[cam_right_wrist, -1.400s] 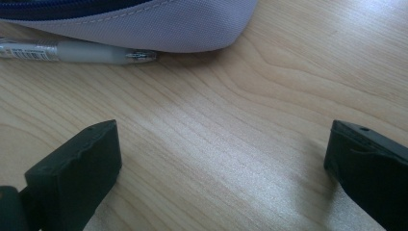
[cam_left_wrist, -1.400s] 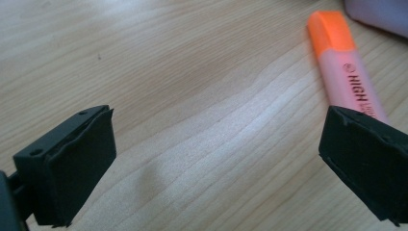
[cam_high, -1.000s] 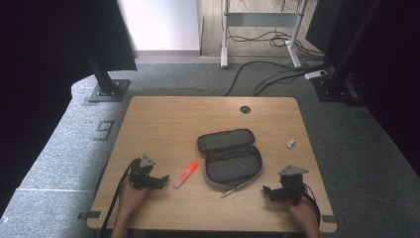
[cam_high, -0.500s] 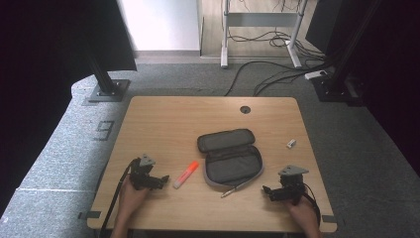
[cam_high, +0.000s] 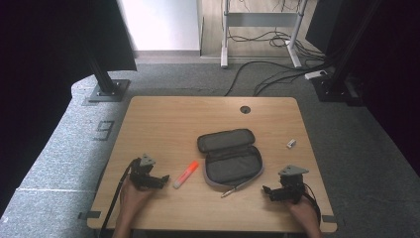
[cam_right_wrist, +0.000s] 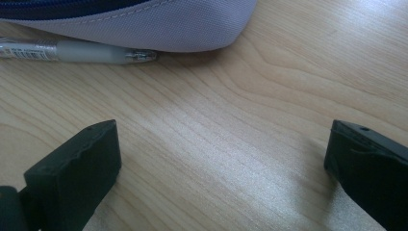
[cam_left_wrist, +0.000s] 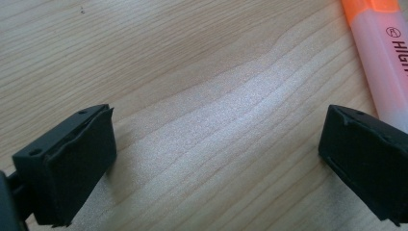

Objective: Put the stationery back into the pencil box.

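Beside the highlighter (cam_left_wrist: 380,57), left tongs (cam_left_wrist: 216,154) wide open, empty.

A lab or office: a wooden desk (cam_high: 163,119) on grey carpet (cam_high: 74,148), floor cables (cam_high: 267,74), black stands (cam_high: 106,82).

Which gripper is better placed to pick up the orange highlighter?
Left. The left gripper, jaws open, sits right beside the highlighter, which also shows near its jaw in its own view. The right gripper lies past the pencil case.

You are seeing "HIGH", cut off by the frame edge, running along the orange highlighter (cam_left_wrist: 385,57); "9" is marking the floor (cam_high: 103,130).
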`<state>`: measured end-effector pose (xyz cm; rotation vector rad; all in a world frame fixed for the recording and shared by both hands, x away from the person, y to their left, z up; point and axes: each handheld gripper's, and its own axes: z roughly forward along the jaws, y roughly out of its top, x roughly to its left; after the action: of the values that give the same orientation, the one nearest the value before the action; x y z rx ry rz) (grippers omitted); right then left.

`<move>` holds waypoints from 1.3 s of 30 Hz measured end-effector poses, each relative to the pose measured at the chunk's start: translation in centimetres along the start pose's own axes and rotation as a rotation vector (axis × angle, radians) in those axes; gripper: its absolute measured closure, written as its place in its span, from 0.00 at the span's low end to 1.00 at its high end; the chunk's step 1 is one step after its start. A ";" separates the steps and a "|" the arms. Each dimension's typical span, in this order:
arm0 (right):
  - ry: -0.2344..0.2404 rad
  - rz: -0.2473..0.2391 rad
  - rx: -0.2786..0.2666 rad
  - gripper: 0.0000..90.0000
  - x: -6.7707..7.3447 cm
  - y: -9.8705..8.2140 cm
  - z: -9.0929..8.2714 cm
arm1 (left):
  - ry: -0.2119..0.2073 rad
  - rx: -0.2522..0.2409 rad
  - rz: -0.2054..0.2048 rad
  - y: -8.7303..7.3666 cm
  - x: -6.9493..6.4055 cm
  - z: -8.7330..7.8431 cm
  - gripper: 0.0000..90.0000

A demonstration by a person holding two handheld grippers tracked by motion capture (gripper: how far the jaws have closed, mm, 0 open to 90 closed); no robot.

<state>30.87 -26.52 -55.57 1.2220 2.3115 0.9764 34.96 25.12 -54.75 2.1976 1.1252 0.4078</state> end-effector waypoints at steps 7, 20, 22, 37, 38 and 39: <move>0.006 0.000 -0.001 0.00 -0.1 0.0 0.0 | 0.001 0.000 -0.001 0.0 0.0 0.0 0.00; 0.015 0.015 0.009 0.00 -0.4 0.4 -0.1 | 0.002 0.000 -0.002 0.0 0.0 0.0 0.00; 0.012 0.014 0.001 0.00 -0.6 0.6 -0.4 | 0.002 0.000 -0.003 0.0 0.0 0.0 0.00; 0.009 0.010 -0.042 0.09 -1.8 2.2 -1.9 | 0.004 0.000 -0.004 0.0 0.0 0.0 0.00; 0.009 0.010 -0.042 0.09 -1.8 2.2 -1.9 | 0.004 0.000 -0.004 0.0 0.0 0.0 0.00; 0.003 0.011 -0.045 0.11 -2.1 2.5 -2.1 | 0.003 0.000 -0.004 0.0 0.0 0.0 0.00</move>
<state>32.33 -28.16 -52.37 1.2178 2.2750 1.0293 34.94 25.09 -54.75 2.1948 1.1310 0.4101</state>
